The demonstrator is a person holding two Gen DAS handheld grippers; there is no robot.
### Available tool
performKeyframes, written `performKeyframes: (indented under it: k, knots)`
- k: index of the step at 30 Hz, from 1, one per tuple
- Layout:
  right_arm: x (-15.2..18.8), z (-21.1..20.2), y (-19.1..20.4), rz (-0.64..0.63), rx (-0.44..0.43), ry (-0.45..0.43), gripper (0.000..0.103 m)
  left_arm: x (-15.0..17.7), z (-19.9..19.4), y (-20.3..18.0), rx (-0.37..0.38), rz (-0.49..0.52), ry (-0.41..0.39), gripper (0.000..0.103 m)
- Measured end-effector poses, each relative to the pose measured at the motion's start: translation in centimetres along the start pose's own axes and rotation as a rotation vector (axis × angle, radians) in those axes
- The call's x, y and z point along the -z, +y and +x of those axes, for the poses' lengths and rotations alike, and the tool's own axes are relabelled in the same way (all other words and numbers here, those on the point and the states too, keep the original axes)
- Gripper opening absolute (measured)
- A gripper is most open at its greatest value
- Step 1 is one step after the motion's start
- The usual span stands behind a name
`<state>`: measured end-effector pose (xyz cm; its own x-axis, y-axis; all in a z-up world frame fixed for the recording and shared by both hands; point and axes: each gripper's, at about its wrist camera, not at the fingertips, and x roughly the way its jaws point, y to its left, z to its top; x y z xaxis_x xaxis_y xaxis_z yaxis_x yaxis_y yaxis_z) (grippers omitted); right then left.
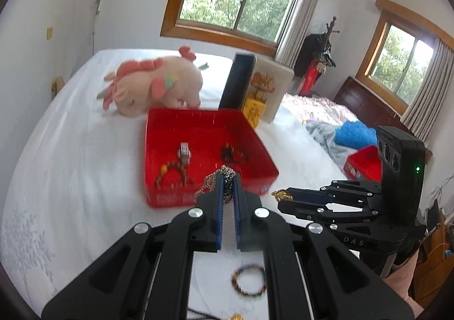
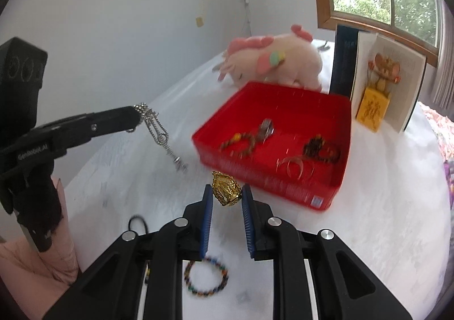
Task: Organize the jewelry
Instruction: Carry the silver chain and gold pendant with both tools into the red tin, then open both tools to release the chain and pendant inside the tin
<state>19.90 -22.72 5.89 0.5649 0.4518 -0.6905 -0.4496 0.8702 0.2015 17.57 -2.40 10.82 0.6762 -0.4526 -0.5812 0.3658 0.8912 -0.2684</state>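
Silver chain (image 1: 224, 178) and gold pendant (image 2: 226, 190) held above red tray (image 1: 266, 162).

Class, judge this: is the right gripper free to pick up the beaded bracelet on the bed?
Probably not yet. The right gripper already holds a gold ring, so its jaws are occupied, though nothing covers the bracelet lying below it.

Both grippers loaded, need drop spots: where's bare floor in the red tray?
Red tray: far half, toward the plush, is bare; so is the middle strip between the brown bead bracelet and dark bead bracelet. Crowded: near half, with both bracelets, silver ring, clear ring.
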Motion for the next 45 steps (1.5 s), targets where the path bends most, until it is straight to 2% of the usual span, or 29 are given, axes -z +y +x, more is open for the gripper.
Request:
performKeyframes:
  k: [6,11,16,22,26,34,37,39,41,45]
  knots:
    - [-3.7,1.7,-2.0,0.038,0.041,-0.021,0.020,-3.8,1.5,0.5,0.014,-0.018,-0.041,0.005]
    - [-5.6,5.3,-4.2,0.078,0.074,0.005,0.020,-5.3,4.9,1.7,0.015,-0.049,-0.018,0.004]
    - [-6.1,9.4,-5.8,0.101,0.119,0.056,0.020,-5.2,8.9,3.4,-0.003,-0.079,0.036,0.005]
    - [-5.8,13.0,-7.7,0.126,0.154,0.112,0.020,-4.8,13.8,5.7,-0.081,-0.105,0.127,0.005]
    - [-5.5,14.1,-8.6,0.143,0.164,0.133,0.020,-4.5,16.2,6.9,-0.123,-0.111,0.165,0.005]
    - [-5.1,14.8,-9.2,0.168,0.164,0.150,0.021,-3.9,18.1,7.9,-0.142,-0.122,0.219,0.005]
    - [-5.0,14.8,-9.0,0.171,0.158,0.148,0.021,-3.8,18.3,7.8,-0.142,-0.110,0.231,0.007]
    - [-5.0,14.7,-9.0,0.175,0.156,0.147,0.021,-3.7,18.2,7.6,-0.140,-0.107,0.227,0.011]
    - [-5.0,14.6,-9.0,0.179,0.155,0.143,0.021,-3.6,17.8,7.4,-0.143,-0.104,0.222,0.021]
    - [-4.7,14.0,-8.9,0.185,0.160,0.136,0.023,-3.4,17.3,6.9,-0.172,-0.091,0.207,0.030]
